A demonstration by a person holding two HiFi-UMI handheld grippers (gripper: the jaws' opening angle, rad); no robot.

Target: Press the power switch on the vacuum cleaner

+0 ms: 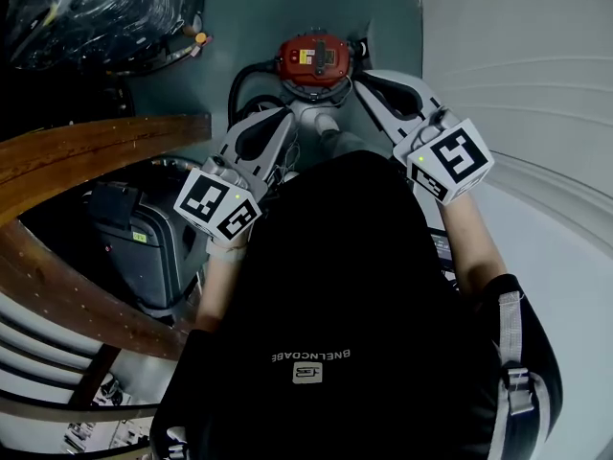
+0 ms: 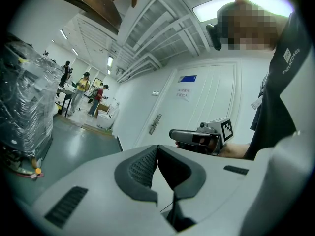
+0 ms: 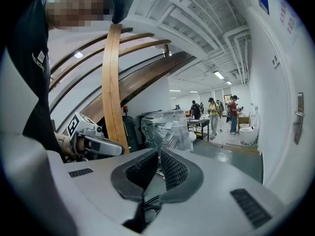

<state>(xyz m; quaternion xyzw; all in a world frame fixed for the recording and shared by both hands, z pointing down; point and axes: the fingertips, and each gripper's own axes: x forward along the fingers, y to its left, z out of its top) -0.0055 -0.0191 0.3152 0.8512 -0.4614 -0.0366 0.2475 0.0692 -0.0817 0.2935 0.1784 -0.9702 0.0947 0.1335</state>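
1. Red-topped vacuum cleaner (image 1: pixel 313 60) sits on the teal floor (image 1: pixel 249 17), straight ahead of the person.
2. Left gripper (image 1: pixel 285 115) is closed, jaws meeting at the tips with nothing in them. From the head view it's just lower-left of the vacuum cleaner.
3. Right gripper (image 1: pixel 367 80) is closed and empty too, beside its right edge.

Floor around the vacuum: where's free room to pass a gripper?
Bare floor between vacuum cleaner and wrapped pallet, plus the strip by the white wall. Crowded left: wooden beam, dark case.
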